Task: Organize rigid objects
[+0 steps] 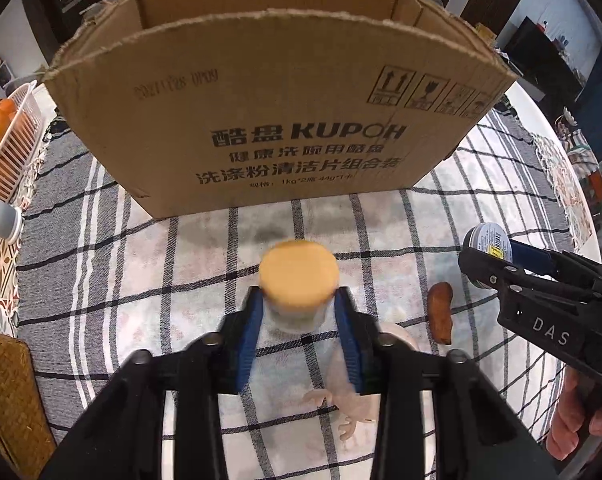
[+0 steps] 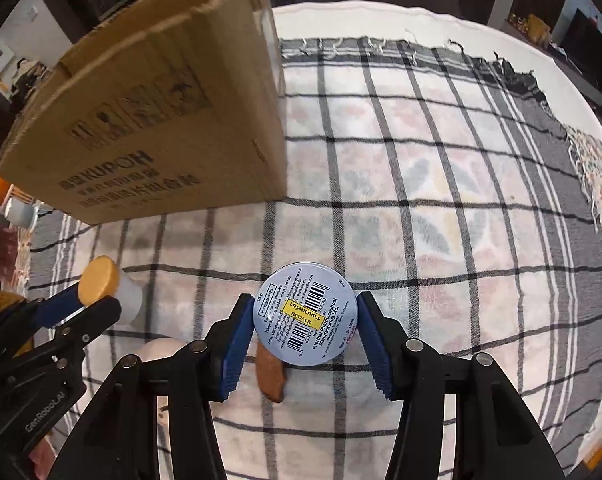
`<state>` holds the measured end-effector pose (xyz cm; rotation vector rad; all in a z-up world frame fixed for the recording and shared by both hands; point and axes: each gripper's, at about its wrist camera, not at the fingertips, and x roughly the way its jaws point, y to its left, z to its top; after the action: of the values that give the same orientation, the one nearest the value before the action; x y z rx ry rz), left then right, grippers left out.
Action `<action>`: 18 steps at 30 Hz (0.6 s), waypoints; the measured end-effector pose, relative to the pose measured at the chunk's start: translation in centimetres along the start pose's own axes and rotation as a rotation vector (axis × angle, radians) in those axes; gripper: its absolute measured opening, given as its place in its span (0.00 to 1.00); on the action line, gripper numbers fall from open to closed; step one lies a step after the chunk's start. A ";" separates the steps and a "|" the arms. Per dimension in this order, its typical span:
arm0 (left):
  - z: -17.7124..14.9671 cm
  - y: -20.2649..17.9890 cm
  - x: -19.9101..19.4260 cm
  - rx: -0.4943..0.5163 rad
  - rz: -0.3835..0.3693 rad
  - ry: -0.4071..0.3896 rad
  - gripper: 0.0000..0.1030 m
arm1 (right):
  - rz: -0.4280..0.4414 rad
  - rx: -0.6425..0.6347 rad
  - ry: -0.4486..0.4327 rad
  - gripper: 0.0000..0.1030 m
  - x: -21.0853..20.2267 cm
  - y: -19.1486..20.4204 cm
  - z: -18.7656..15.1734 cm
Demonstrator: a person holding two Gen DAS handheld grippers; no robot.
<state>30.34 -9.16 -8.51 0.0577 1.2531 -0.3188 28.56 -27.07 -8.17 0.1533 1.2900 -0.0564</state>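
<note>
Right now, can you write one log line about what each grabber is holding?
left gripper: shut on yellow-lidded jar | right gripper: shut on round tin | cardboard box: open, ahead

Pale doll figure [image 1: 349, 404] largely hidden behind left gripper [image 1: 299, 316]; brown piece [image 2: 272, 376] beside it half covered by tin [image 2: 305, 314] (label print blurred).

Corrugated cardboard box [image 1: 277, 92]; woven cloth [image 2: 441, 184]; seemingly metal tin [image 2: 305, 314].
</note>
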 end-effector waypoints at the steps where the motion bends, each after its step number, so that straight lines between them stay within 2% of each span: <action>1: 0.0 -0.1 -0.1 -0.003 0.000 0.005 0.04 | 0.003 -0.003 -0.003 0.51 -0.1 -0.2 -0.1; 8: 0.0 0.5 -0.6 -0.011 -0.011 -0.004 0.05 | 0.009 -0.014 -0.022 0.51 -0.3 0.1 0.4; 13: 0.5 0.4 0.1 -0.047 -0.074 0.016 0.05 | 0.027 -0.008 -0.013 0.51 0.6 -0.2 0.8; 16: 1.0 -0.2 0.5 -0.057 -0.078 0.012 0.08 | 0.033 -0.005 -0.008 0.51 0.8 -0.7 1.0; 18: 1.5 -0.8 0.8 -0.058 -0.083 0.009 0.14 | 0.033 -0.006 -0.004 0.51 0.9 -1.1 1.1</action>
<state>31.75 -10.37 -8.67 -0.0429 1.2749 -0.3541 29.78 -28.31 -8.86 0.1699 1.2832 -0.0246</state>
